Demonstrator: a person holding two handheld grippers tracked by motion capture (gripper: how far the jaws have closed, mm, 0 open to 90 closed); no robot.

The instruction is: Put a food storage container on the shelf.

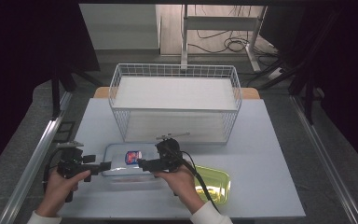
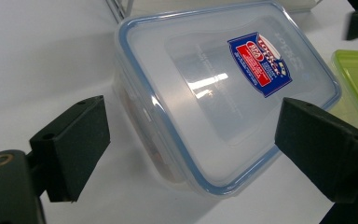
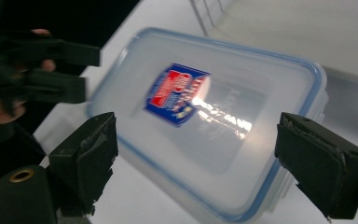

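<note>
Lying flat on the counter (image 1: 261, 154): one clear lidded food container (image 1: 128, 163) with a blue seal and a red-and-blue label, set in front of the white wire basket (image 1: 175, 100) and just left of a lime-green lid (image 1: 212, 184). Your left gripper (image 1: 103, 165) sits at its left end, jaws wide apart, holding nothing. Your right gripper (image 1: 142, 163) hovers over its right part, jaws equally wide, also empty.

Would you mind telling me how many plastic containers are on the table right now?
2. The clear lidded container with a blue seal lies between the two tongs, in front of the wire basket. The green container sits to its right, by the right hand.
</note>
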